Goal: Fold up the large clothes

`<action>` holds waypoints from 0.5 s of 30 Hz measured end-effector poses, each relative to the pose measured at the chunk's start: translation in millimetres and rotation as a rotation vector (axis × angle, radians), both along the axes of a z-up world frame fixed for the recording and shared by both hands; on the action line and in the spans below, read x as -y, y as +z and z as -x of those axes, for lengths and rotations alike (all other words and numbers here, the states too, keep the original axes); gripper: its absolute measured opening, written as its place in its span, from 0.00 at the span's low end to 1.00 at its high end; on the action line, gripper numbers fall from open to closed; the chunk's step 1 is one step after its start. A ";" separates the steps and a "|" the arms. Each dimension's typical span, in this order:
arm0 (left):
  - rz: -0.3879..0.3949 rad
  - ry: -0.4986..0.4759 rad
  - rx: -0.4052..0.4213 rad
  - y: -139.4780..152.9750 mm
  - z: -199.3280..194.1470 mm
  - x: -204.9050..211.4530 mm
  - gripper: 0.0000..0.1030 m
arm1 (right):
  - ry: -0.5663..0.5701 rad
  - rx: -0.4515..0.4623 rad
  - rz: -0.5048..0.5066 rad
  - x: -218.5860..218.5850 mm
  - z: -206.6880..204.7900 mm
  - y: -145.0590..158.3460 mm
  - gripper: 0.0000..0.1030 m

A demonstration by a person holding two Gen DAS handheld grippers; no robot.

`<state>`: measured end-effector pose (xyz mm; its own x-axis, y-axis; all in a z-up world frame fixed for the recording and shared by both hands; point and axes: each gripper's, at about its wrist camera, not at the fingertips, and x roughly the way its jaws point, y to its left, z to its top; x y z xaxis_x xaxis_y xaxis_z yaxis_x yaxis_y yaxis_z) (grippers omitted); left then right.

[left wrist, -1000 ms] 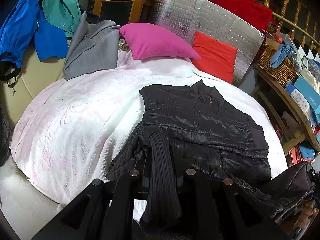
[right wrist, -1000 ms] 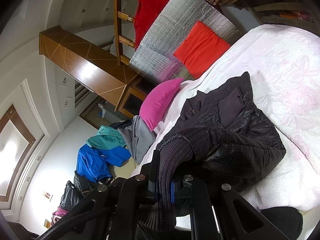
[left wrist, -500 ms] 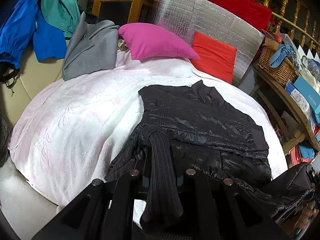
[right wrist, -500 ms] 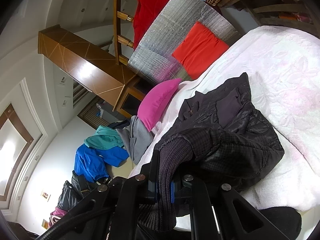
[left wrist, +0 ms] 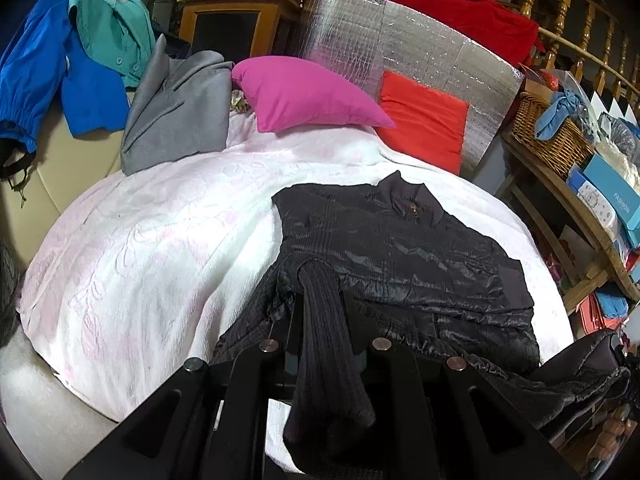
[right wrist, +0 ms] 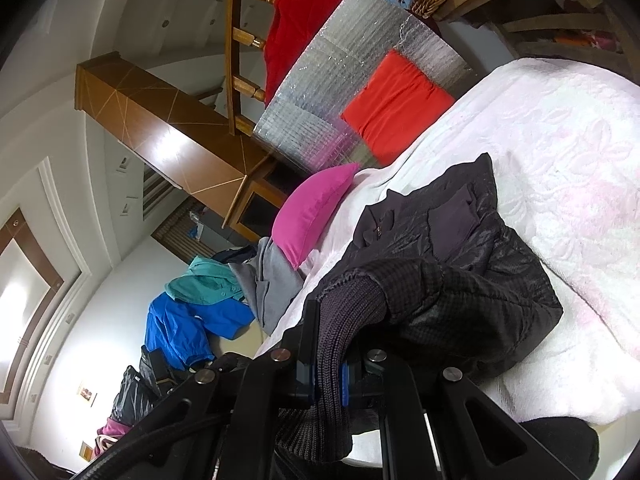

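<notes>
A black quilted jacket (left wrist: 400,248) lies collar-away on the white bed cover (left wrist: 140,248), its lower part bunched toward me. My left gripper (left wrist: 322,312) is shut on a ribbed knit cuff (left wrist: 324,344) of the jacket, which hangs down between the fingers. In the right wrist view, rolled on its side, the same jacket (right wrist: 472,280) rises off the bed. My right gripper (right wrist: 328,340) is shut on the other ribbed cuff (right wrist: 340,320), with the sleeve draped over it.
A magenta pillow (left wrist: 308,96) and a red cushion (left wrist: 424,116) lean at the bed's far end against a silver panel (left wrist: 400,40). Grey (left wrist: 180,100), blue (left wrist: 60,72) and teal clothes lie far left. Cluttered wooden shelves with a wicker basket (left wrist: 548,132) flank the right.
The left view has crept slightly toward the bed's head. Both grips on the cuffs are unchanged.
</notes>
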<state>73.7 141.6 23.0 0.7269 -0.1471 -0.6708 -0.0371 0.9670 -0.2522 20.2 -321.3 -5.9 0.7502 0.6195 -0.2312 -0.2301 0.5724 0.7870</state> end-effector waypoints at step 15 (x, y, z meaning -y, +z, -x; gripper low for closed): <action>-0.022 0.023 0.040 22.1 -24.5 2.1 0.15 | -0.029 0.022 0.052 0.2 -39.8 23.3 0.08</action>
<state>98.2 139.6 45.1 0.7562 -0.1159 -0.6439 -0.0493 0.9713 -0.2328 60.0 -321.4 17.4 0.7729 0.5851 -0.2456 -0.2298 0.6189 0.7511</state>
